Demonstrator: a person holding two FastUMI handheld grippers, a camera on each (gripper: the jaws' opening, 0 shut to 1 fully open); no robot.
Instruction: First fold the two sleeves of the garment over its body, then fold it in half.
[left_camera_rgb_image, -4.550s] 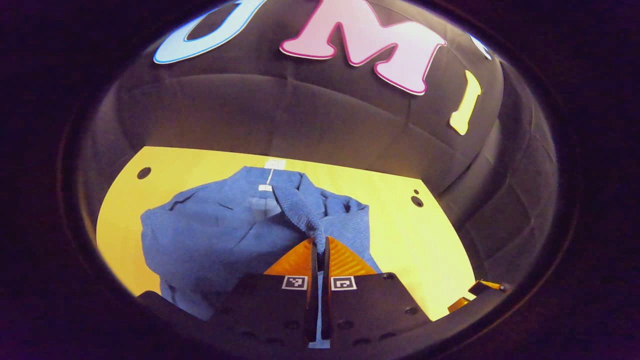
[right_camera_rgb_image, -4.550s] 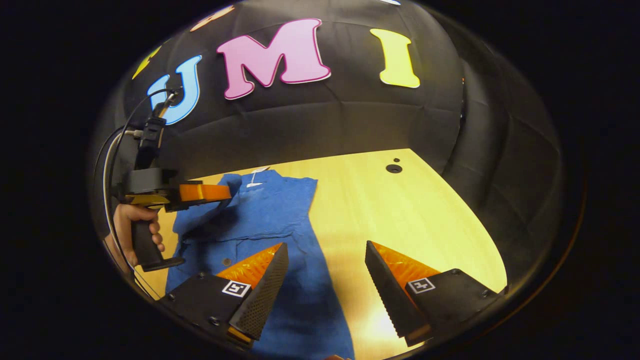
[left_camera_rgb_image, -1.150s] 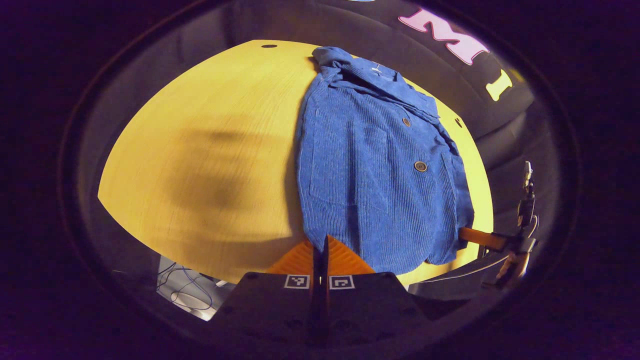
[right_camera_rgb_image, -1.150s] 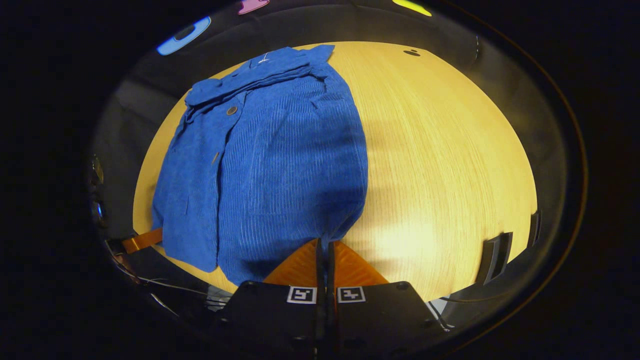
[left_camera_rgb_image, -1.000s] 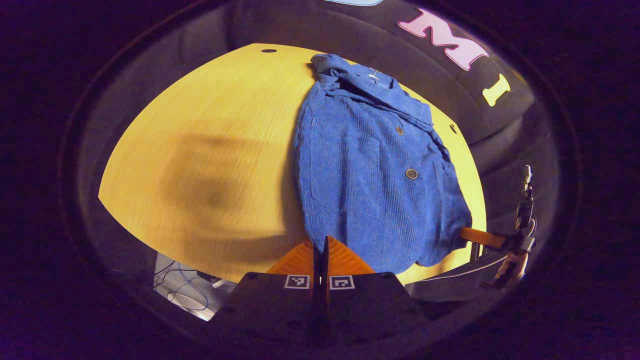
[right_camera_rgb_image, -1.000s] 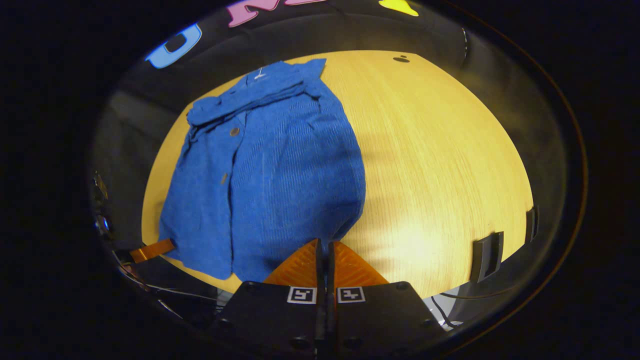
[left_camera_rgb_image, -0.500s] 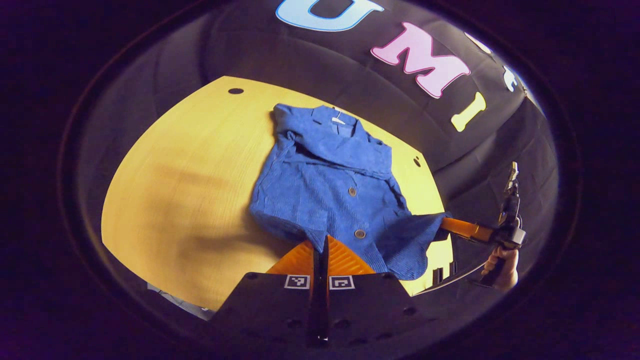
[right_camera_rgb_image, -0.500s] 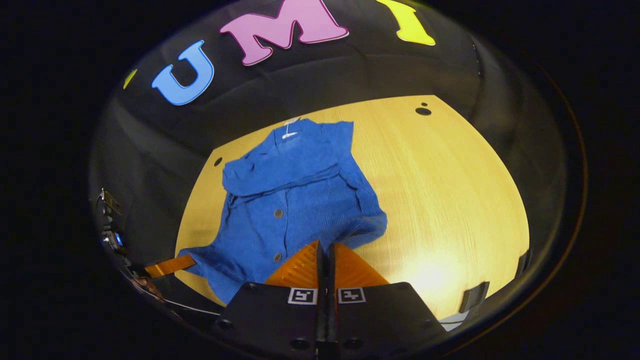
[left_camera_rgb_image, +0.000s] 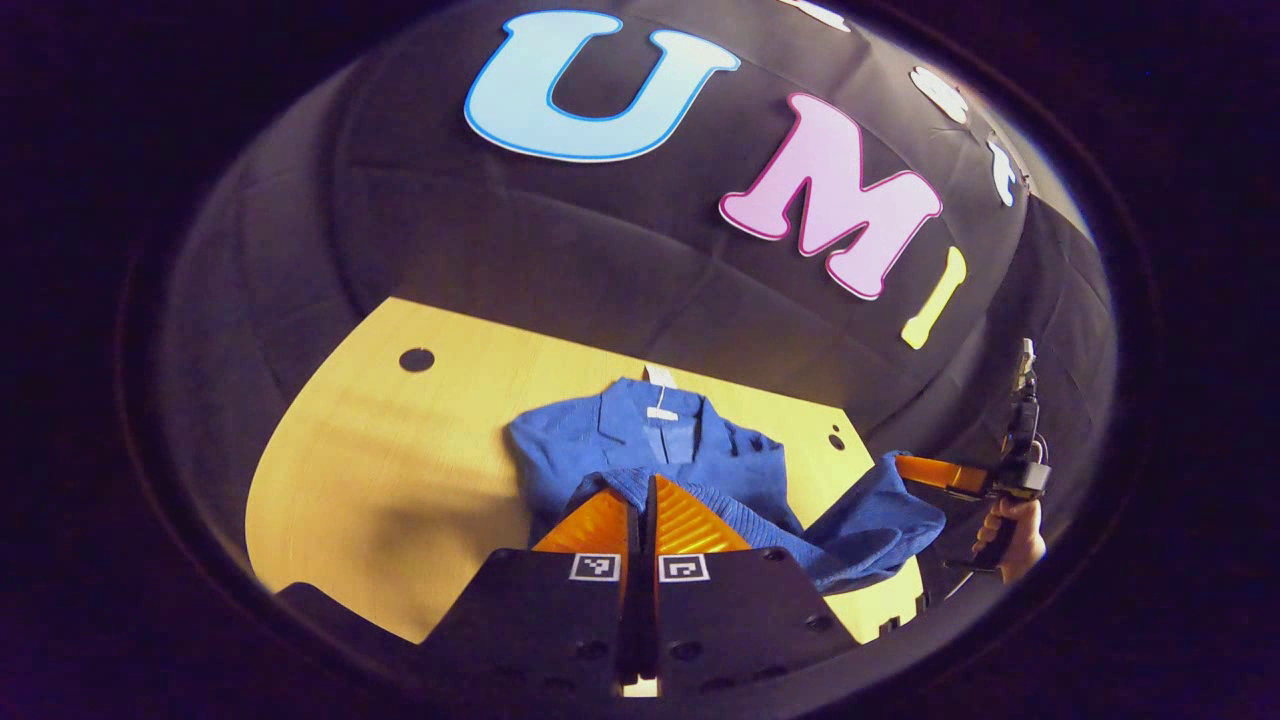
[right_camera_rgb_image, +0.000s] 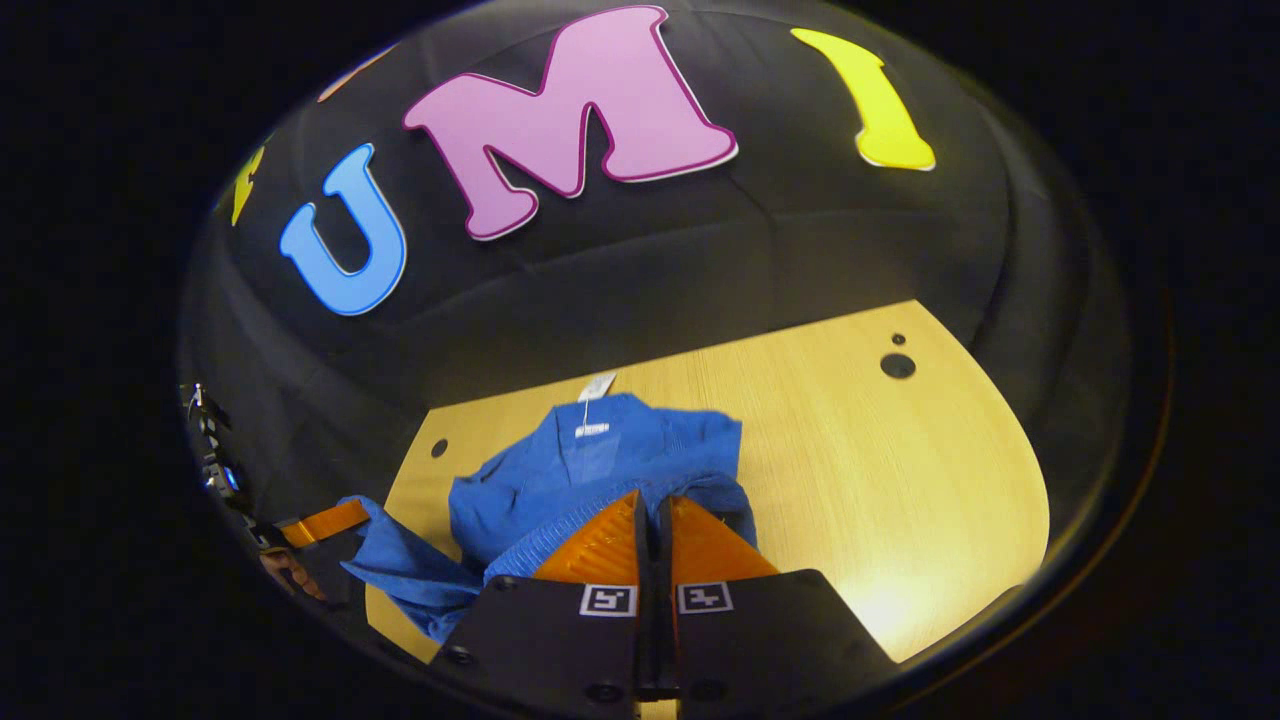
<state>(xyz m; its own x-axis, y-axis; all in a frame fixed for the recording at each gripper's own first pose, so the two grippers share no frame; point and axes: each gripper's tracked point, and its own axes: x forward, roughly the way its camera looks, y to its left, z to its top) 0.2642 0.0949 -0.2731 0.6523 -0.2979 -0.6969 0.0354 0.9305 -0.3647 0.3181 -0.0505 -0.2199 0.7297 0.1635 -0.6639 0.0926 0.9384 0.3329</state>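
Blue garment (left_camera_rgb_image: 680, 465), collar end on worktop (left_camera_rgb_image: 400, 450), hem corners pinched in closed left tool (left_camera_rgb_image: 642, 490) and right tool (right_camera_rgb_image: 655, 510); risk: uneven release skews the half-fold or disturbs tucked sleeves.

A garment (left_camera_rgb_image: 690, 460) lies on the tabletop (left_camera_rgb_image: 400, 460), collar toward the booth's back wall, its near hem lifted off the surface. The left claw (left_camera_rgb_image: 641, 500) pinches one hem corner; the right claw (right_camera_rgb_image: 655, 515) pinches the other, apparently raised above the collar end. In the left gripper view the right claw sits far right, fabric draped between the two.
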